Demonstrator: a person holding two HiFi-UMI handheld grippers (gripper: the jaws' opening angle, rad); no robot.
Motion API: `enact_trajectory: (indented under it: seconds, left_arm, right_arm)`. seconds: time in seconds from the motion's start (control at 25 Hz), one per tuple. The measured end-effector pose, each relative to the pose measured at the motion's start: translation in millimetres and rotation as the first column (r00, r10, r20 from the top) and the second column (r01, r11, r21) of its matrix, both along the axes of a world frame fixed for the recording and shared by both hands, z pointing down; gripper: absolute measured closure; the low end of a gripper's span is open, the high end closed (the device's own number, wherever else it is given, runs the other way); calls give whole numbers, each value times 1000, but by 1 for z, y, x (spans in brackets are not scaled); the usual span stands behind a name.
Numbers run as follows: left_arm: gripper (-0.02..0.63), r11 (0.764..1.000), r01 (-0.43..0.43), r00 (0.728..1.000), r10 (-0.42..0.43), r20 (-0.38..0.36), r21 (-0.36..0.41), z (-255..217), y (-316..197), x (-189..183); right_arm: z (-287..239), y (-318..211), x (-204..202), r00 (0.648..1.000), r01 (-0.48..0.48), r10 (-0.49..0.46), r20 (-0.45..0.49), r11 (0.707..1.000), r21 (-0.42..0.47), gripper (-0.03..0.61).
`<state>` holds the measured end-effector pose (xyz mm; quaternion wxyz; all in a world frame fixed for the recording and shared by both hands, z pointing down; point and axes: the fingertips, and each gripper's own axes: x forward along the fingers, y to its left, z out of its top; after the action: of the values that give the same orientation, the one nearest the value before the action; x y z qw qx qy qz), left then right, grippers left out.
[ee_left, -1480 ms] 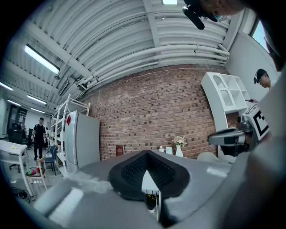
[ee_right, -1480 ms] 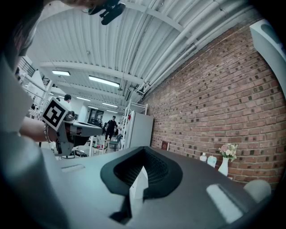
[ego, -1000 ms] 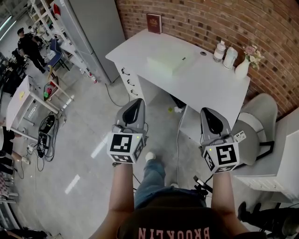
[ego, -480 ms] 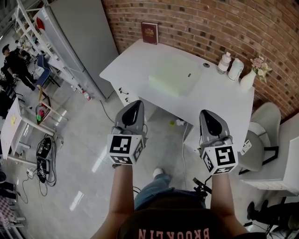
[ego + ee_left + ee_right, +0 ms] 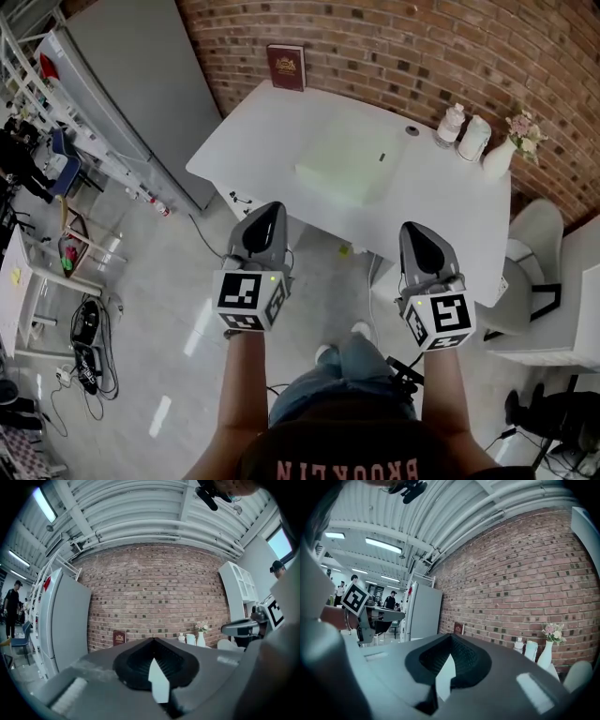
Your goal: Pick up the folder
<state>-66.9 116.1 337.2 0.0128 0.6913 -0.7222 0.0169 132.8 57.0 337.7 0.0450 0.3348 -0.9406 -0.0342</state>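
A pale green folder (image 5: 350, 161) lies flat in the middle of the white desk (image 5: 262, 131), seen only in the head view. My left gripper (image 5: 269, 208) is held level short of the desk's near edge, shut and empty. My right gripper (image 5: 415, 228) is beside it, just over the near edge, also shut with nothing in it. In the left gripper view the left gripper (image 5: 153, 640) points at the brick wall. The right gripper (image 5: 451, 636) in its own view points the same way. The folder is hidden below the jaws in both gripper views.
A dark red book (image 5: 285, 67) leans on the brick wall at the desk's back. Two white bottles (image 5: 451, 124) and a vase of flowers (image 5: 500, 154) stand at the back right. A grey chair (image 5: 530, 272) is right of the desk, a grey cabinet (image 5: 131, 84) left.
Both grippers have come closer to the desk, still shut; the desk and folder now sit lower and nearer in the head view.
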Motion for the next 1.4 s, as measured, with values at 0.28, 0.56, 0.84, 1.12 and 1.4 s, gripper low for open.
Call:
enact_trajectory:
  seconds: [0.28,0.56,0.84,1.12,1.4]
  left_arm:
    - [618,999,-30,999,30,-12,-33,17,-25,-17]
    - [618,998,-51,998,50,-25,-47,29,-71,-45]
    - [618,991,-99,995,97,-24,-91,37,-135,-84]
    - [618,971,-203,979,197,-62,-128,50,-216,-106]
    - [617,942,-288,949,256,-186,-173,73,-285,-113]
  right_arm:
    - [12,-24,-16,999,-27,26,-17,999,-22,579]
    - [27,-69,-37,998,-58,57,-19,997,-47,580]
    - [34,-128,-79,995,-95,95,-5,993,-73,578]
    - [45,-191,-104,988,-155,156,4,982,-104,578]
    - [48,-247,-104,975,-210,218,32,964,-166,578]
